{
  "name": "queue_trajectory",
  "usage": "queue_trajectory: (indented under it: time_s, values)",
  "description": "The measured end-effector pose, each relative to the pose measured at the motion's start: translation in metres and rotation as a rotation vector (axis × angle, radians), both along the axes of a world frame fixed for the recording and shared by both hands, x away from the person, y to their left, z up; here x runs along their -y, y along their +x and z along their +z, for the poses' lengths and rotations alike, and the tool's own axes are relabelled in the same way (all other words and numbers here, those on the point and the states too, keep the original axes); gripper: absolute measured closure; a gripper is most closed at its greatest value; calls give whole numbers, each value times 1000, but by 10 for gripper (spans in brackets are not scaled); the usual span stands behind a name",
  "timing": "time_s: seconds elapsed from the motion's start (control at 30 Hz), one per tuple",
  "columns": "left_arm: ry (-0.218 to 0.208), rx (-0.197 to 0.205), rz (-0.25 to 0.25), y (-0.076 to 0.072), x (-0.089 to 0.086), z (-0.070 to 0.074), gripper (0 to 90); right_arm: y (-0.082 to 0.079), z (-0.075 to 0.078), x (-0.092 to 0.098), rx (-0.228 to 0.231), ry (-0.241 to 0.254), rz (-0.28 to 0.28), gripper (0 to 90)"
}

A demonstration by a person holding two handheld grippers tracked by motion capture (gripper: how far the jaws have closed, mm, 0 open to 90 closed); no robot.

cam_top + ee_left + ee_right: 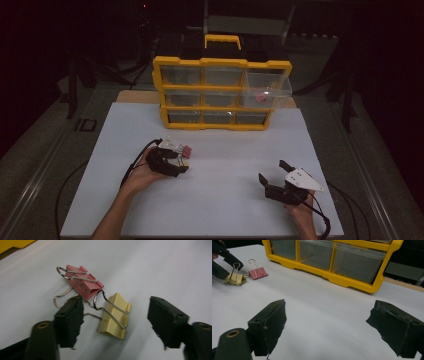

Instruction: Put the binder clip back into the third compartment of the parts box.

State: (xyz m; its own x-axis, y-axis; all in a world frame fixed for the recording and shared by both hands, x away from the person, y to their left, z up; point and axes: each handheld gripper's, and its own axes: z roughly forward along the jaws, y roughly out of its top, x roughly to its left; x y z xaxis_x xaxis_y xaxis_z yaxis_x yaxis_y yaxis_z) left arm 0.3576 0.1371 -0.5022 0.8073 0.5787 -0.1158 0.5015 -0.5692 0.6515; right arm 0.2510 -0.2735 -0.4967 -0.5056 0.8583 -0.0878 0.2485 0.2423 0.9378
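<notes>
Here, both hand-held grippers (176,161) (272,176) gape — white board (225,165), dark room.

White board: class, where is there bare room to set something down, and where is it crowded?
Free: the middle of the white board, between the left gripper and right gripper, and before the yellow drawer cabinet. Crowded: around the pink binder clip and yellow binder clip.

Yellow binder clip (113,320): painted metal body, soft sheen; wire handles bright, polished. Pink binder clip (83,283): same painted metal, shiny wire loops. Bench (162,267): white top, smooth, matt. Left tool (117,320): black pads matt, rough, edges torn. Right tool (327,327): pads same. Drawer cabinet (342,280): glossy yellow plastic frame, clear plastic drawers, slightly cloudy.
</notes>
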Motion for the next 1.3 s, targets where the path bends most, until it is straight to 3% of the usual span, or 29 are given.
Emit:
queue_trajectory:
  time_s: [0.23,0.33,0.43,0.67,1.1,1.3]
  values:
    - [-8,-10,-9,2,1,-3,509,0,0,0,0,-3,-1,124]
    - [-9,-8,-9,1,1,-3,549,0,0,0,-1,-4,-2,125]
    - [-16,12,-1,0,-1,-1,652,0,0,0,-2,-5,-3,124]
    - [-37,20,-18,-4,-1,2,777,0,0,0,-3,-7,-4,125]
    - [-74,33,-59,-14,0,6,884,0,0,-1,-4,-11,-1,124]
    - [-85,35,-61,-18,0,5,886,0,-1,-1,-4,-12,1,124]
